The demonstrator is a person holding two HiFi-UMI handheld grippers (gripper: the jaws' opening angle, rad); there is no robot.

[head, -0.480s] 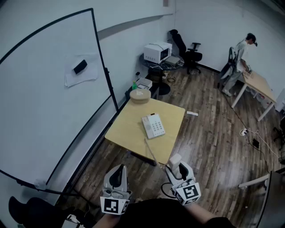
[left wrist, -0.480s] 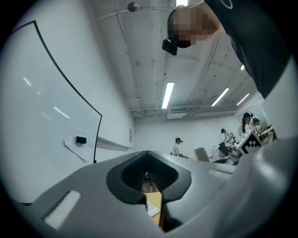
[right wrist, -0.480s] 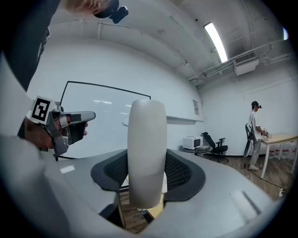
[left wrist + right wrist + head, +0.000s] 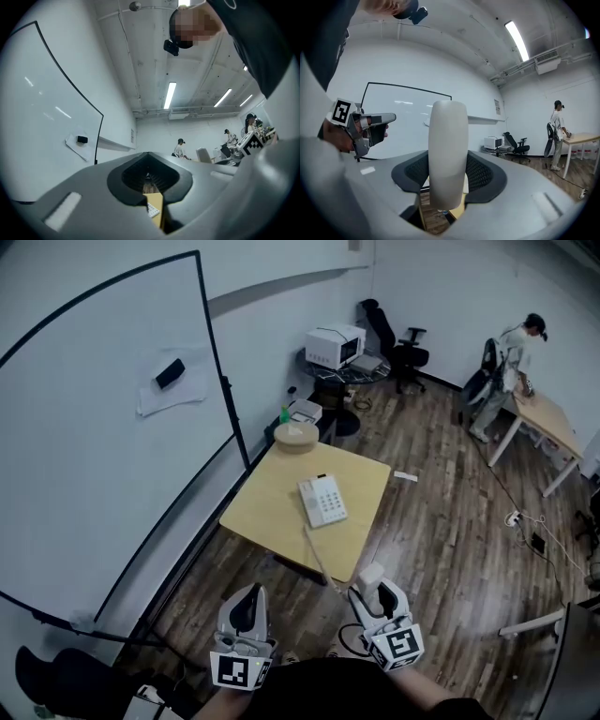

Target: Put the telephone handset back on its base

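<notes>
Barely anything has shifted: the right gripper (image 4: 375, 592) still clasps the smooth white plastic handset (image 4: 448, 150) low in frame, the left gripper (image 4: 247, 607) sits closed and empty, and the white keypad base (image 4: 322, 501) waits mid-frame on the pale wooden table (image 4: 267, 517), so the whole carry remains.

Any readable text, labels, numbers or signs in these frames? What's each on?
No text can be read.
telephone base keypad: too small to read.
wall sign: blurred.
marker cubes: square patterns only, no characters.
paper on the whiteboard: no writing made out.
</notes>
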